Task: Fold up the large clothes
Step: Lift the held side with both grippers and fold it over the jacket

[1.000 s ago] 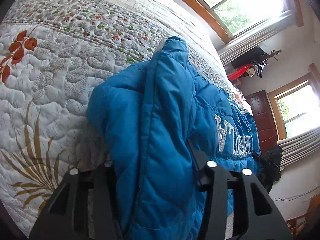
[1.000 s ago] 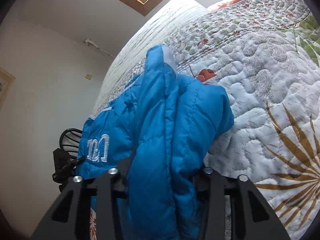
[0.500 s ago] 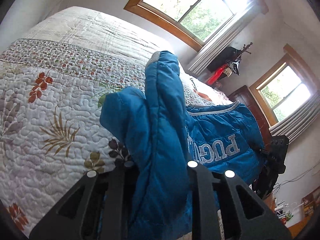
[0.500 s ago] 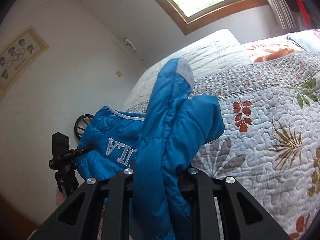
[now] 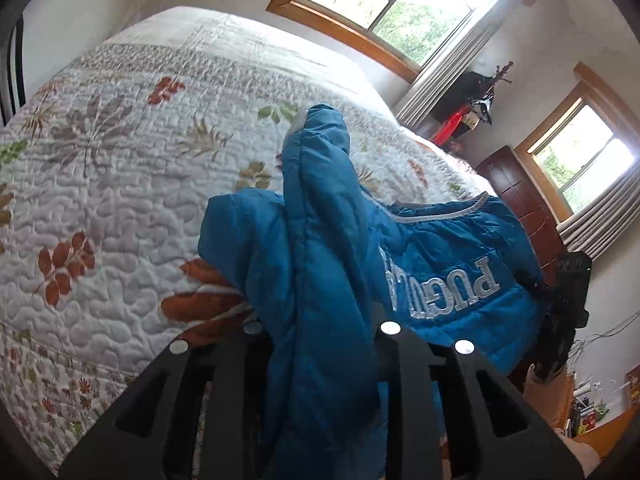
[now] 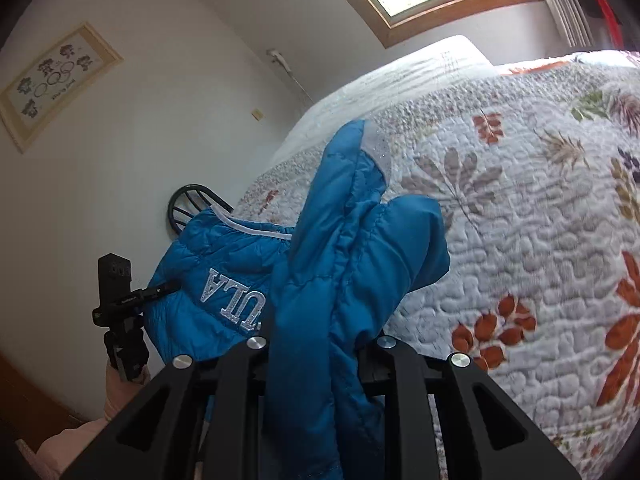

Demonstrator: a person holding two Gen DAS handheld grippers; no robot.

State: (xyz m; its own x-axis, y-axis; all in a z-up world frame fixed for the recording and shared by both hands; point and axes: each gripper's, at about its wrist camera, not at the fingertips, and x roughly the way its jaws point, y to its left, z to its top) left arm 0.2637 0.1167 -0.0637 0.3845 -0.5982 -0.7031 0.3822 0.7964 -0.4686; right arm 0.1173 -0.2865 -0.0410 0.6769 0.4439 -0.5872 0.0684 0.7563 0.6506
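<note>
Left claw (image 5: pixel 320 344) opening yet gripping the blue puffer jacket (image 5: pixel 328 264); right claw (image 6: pixel 320 352) clenched on it too, above the quilted bed (image 6: pixel 540 240).

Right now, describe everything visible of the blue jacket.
The blue jacket is a puffy, quilted garment with a smooth, slightly shiny shell, pale grey trim along one edge and silver embroidered lettering. It hangs stretched between both grippers above the quilted bedspread. The left gripper has a bunched fold between its fingers, with jaws opening slightly; the right gripper is shut on another fold. A grey-tipped end sticks up past each grip.
</note>
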